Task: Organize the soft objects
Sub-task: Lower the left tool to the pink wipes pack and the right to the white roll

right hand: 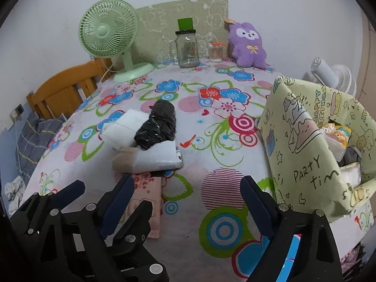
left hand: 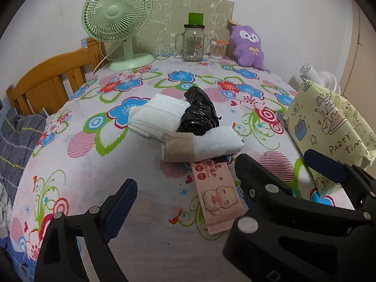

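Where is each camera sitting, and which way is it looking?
Left wrist view: sits on the left gripper, low over the bed, facing the wet wipes pack and the far wall; its own open fingers show, and the right gripper beside it.
Right wrist view: sits on the right gripper, facing the same way, nearer the yellow box; its open fingers show, with the left gripper at lower left.
Both share the green fan, purple plush and black bag.

Two low wrist views facing the far wall, sharing the floral tabletop.
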